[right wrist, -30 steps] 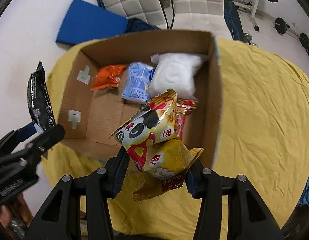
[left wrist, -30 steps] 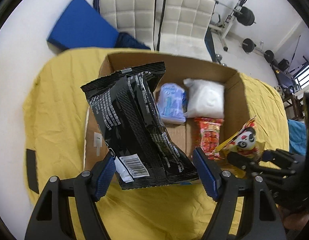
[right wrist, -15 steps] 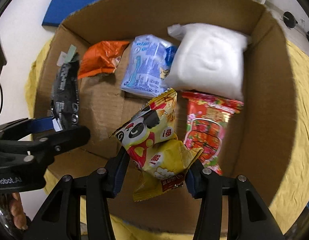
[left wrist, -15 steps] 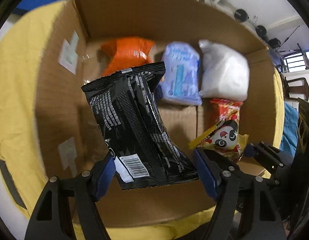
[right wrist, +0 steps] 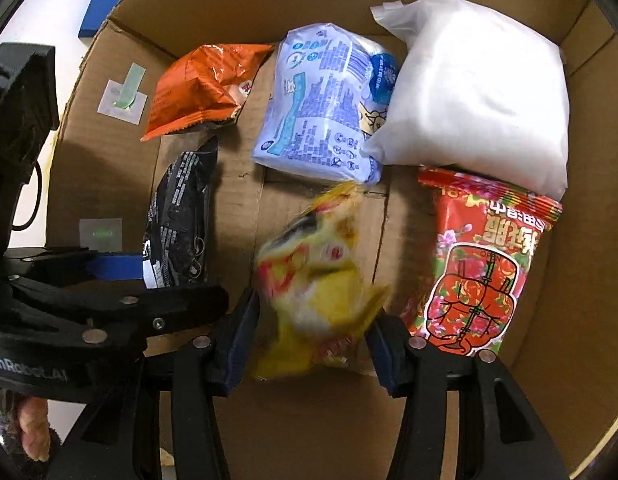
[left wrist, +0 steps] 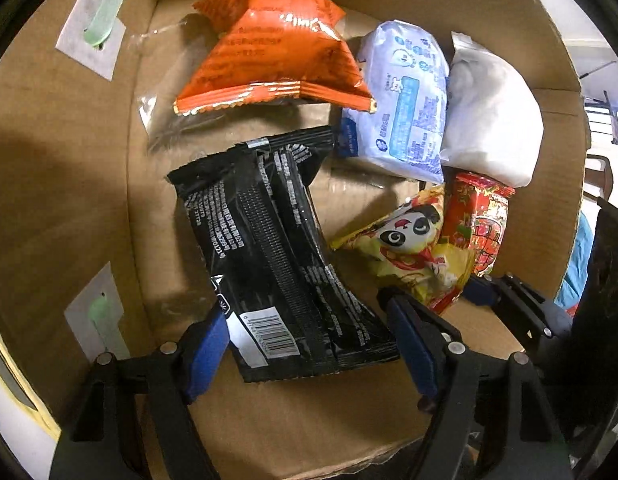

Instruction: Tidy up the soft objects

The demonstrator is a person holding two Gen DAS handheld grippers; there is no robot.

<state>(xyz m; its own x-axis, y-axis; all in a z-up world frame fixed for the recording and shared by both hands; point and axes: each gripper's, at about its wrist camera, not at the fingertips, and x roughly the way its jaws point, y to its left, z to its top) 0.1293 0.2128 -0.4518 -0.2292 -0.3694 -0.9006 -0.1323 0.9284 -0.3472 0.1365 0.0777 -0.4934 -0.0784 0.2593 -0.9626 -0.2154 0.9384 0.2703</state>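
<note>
Left wrist view: the left gripper (left wrist: 307, 340) reaches down into the cardboard box (left wrist: 61, 184), its jaws opening with the black snack bag (left wrist: 277, 256) between the blue pads; the left pad sits at the bag's barcode corner, while the right pad stands just clear of the bag's edge. Farther in lie an orange snack bag (left wrist: 277, 48), a blue-and-white pack (left wrist: 401, 100) and a white soft pack (left wrist: 493, 120) — side by side along the far wall. A red packet (left wrist: 481, 228) lies below the white one, and the yellow panda bag (left wrist: 409, 252) sits beside it, at the right gripper (left wrist: 433, 296).

Right wrist view: the right gripper (right wrist: 313, 340) is also inside the cardboard box (right wrist: 569, 320), jaws opening, with the yellow panda bag (right wrist: 321, 280) blurred between the pads — whether they press on it cannot be told. The red packet (right wrist: 481, 268) lies just to its right, touching the white soft pack (right wrist: 481, 92). The black snack bag (right wrist: 181, 216) stands edge-on at the left, in the left gripper (right wrist: 121, 280).
</note>
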